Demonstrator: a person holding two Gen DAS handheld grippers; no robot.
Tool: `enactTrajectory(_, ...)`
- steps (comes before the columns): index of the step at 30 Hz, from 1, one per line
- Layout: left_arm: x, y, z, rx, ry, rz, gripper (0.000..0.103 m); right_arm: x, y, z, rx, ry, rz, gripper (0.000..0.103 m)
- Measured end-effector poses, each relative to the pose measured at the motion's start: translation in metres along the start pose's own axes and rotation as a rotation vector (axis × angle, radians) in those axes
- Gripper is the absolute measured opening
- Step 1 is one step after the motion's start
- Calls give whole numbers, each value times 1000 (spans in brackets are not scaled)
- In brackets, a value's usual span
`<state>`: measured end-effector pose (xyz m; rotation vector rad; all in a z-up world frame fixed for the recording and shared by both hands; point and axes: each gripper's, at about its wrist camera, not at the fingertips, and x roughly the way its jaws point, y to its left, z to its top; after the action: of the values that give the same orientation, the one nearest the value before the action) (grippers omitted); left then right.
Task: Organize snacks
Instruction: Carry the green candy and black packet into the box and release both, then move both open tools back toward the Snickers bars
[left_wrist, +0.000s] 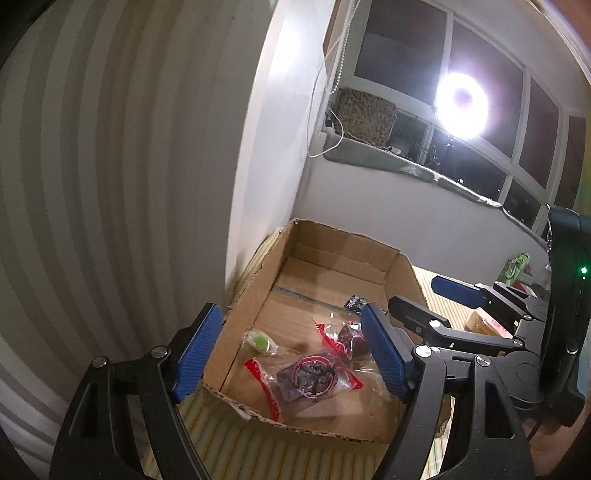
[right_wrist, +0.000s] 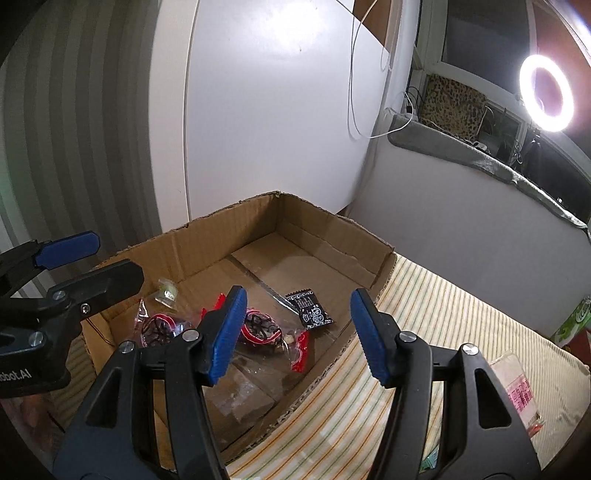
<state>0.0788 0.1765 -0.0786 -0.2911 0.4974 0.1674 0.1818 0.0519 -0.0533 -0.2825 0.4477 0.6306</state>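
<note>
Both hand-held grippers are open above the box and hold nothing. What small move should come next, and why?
Probably swing the right hand-held gripper away from the cardboard box toward the pink-labelled packet on the striped cloth. Both it and the left hand-held gripper are empty, several snacks already lie in the box, and that packet is still outside.

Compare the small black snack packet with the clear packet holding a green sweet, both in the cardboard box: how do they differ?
The black packet is opaque with white print; the green-sweet packet is transparent, its contents visible. The black packet lies flat toward the right of the cardboard box, beside the tape seam; the green-sweet packet sits by the left wall. Both are small, sealed, and rest on the box floor, clear of both grippers.
</note>
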Motion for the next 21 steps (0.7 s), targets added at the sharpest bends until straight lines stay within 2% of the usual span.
enactTrajectory(8, 2, -3, 1, 5, 2, 6, 78, -5, -8, -4, 23, -9, 5, 61)
enactTrajectory(13, 2, -23, 2, 35, 2, 2, 78, -26, -38, -19, 72, -28, -19, 61)
enactTrajectory(18, -2, -73, -1, 105, 4, -43, 78, -67, -90, -47, 158, -51, -87, 61)
enactTrajectory(21, -6, -117, -8, 167, 10, -91, 78, -100, -130, -72, 232, -65, -150, 61)
